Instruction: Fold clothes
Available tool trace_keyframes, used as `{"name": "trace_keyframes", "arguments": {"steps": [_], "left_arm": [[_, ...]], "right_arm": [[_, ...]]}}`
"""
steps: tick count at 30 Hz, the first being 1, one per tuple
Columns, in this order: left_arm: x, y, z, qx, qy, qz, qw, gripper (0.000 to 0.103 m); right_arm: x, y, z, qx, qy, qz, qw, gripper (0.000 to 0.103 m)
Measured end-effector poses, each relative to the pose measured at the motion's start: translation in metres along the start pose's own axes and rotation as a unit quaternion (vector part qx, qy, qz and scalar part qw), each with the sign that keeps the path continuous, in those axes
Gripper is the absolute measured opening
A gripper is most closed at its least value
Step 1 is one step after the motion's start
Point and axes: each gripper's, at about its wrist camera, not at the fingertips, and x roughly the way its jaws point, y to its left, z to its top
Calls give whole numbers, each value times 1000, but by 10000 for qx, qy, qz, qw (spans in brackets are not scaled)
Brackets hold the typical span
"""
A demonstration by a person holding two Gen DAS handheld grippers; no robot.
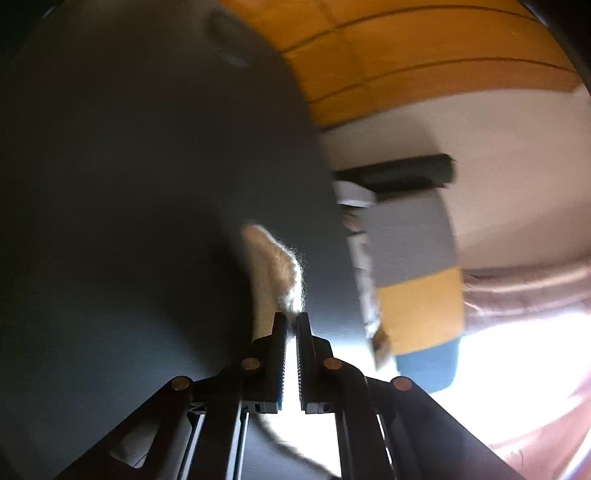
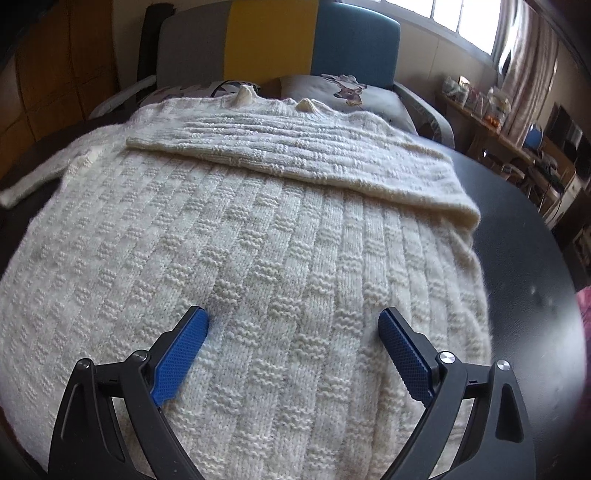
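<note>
A cream knitted sweater (image 2: pixel 236 258) lies spread flat on a dark round table (image 2: pixel 524 236). Its right sleeve (image 2: pixel 295 151) is folded across the chest. Its left sleeve (image 2: pixel 33 173) stretches off to the left. My right gripper (image 2: pixel 293 325) is open, with its blue pads (image 2: pixel 181 354) just above the lower body of the sweater. In the blurred left wrist view, my left gripper (image 1: pixel 291 317) is shut on a cream knit edge of the sweater (image 1: pixel 273 269) over the dark table (image 1: pixel 147 184).
Behind the table stands a sofa (image 2: pixel 273 37) with grey, yellow and blue back panels and printed cushions (image 2: pixel 347 92). It also shows in the left wrist view (image 1: pixel 417 280). A cluttered shelf (image 2: pixel 480 107) and a curtained window (image 2: pixel 461 18) are at the right.
</note>
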Motion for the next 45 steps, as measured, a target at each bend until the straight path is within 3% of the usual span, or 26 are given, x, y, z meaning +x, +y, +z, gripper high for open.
{"name": "trace_keyframes", "arguments": {"steps": [8,13,16,22,27,31,36,40,45], "left_arm": [[23,-119,-32,957,346,-944,9903,3],[58,-202,-77,1440,835,-1590,9731,3],[73,-241,-117,1700,1152,-1884,9604,3],[96,-280,-220,2164,1850,-2083,9357,3],[131,-280,-294,2395,2479,-1893,9194,3],[130,-262,-346,2594,2821,-1572,9102,3],[136,-248,-381,2856,3095,-1278,8980,3],[148,-244,-410,3228,3257,-992,8831,3],[162,-237,-428,3445,3488,-750,8684,4]], "right_arm": [[-7,-1,25,-92,-290,93,9995,93],[-1,-6,33,-51,-336,199,9992,93],[1,-7,33,-6,-373,255,9990,93],[4,-21,29,225,-389,371,9983,93],[3,-38,23,420,-374,387,9977,93],[3,-47,18,477,-343,369,9976,93],[2,-57,12,561,-321,391,9971,93],[3,-62,12,599,-305,421,9968,93],[4,-66,11,655,-251,550,9960,93]]}}
